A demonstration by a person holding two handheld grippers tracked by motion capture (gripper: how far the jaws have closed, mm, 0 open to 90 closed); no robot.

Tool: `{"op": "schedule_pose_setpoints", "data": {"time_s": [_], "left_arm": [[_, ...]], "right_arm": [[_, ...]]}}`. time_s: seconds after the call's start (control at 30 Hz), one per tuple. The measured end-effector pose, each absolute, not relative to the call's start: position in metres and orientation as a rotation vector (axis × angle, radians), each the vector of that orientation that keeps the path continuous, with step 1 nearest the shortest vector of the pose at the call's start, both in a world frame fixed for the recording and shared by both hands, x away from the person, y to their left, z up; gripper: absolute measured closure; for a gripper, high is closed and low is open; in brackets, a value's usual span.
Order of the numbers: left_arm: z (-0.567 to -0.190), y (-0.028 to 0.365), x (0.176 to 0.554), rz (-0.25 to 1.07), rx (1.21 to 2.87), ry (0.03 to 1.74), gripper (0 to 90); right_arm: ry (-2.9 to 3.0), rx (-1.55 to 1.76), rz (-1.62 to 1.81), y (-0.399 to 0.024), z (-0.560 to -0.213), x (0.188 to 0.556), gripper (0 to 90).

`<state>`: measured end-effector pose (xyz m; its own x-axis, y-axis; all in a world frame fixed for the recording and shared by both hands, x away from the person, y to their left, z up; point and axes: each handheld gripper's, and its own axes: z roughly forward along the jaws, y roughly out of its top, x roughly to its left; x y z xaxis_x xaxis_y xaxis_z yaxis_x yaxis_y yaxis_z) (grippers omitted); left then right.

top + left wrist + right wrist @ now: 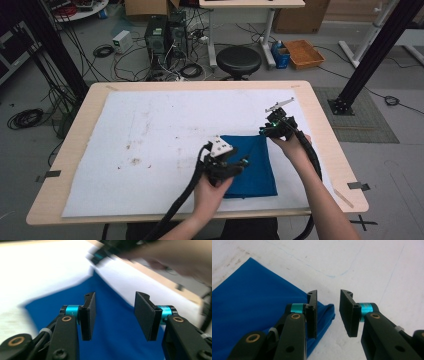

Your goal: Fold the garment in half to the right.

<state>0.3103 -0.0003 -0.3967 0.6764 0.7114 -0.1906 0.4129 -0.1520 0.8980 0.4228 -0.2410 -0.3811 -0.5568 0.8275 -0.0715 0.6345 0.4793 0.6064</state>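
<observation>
No readable writing is showing anywhere: the blue cloth (pixel 252 167) is lying plain and unmarked, and the boxes on the floor beyond the desk (pixel 75 130) are too small to read.

The cloth is sitting folded flat on the white sheet (pixel 150 135) that is covering the desk, toward the right half and close to the near edge. The left gripper (pixel 245 164) is hovering over the cloth's left part, and in the left gripper view its jaws are standing well apart with nothing between them, the blue cloth (pixel 112 322) spreading out beneath the gap. The right gripper (pixel 264 131) is sitting at the cloth's far right corner. In the right gripper view its jaws are also standing apart and gripping nothing; the cloth's corner (pixel 325 311) is poking out just beside and under the left-hand jaw, short of the gap, which is hanging over bare white sheet.

The left gripper view is blurring badly along the top, where a smeared hand and dark gripper are hard to make out. In the high view the left hand is covering the cloth's near left part.
</observation>
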Motion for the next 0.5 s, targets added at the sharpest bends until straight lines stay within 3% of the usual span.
{"op": "schedule_pose_setpoints", "data": {"time_s": [0.1, 0.2, 0.23, 0.43, 0.5], "left_arm": [[-0.397, 0.017, 0.332, 0.324, 1.780, 0.946, 49.4], [-0.399, 0.030, 0.348, 0.318, 1.782, 0.991, 47.8], [-0.399, 0.033, 0.351, 0.315, 1.780, 1.004, 47.9], [-0.404, 0.047, 0.358, 0.315, 1.769, 1.036, 49.0], [-0.405, 0.049, 0.357, 0.309, 1.764, 1.034, 49.0]], "right_arm": [[2.362, 1.302, 0.822, -0.244, -0.394, 0.421, 70.5], [2.364, 1.273, 0.792, -0.244, -0.403, 0.420, 87.3], [2.353, 1.267, 0.805, -0.246, -0.404, 0.419, 89.1], [2.295, 1.309, 0.851, -0.258, -0.406, 0.415, 89.5], [2.288, 1.324, 0.837, -0.260, -0.409, 0.415, 85.8]]}}
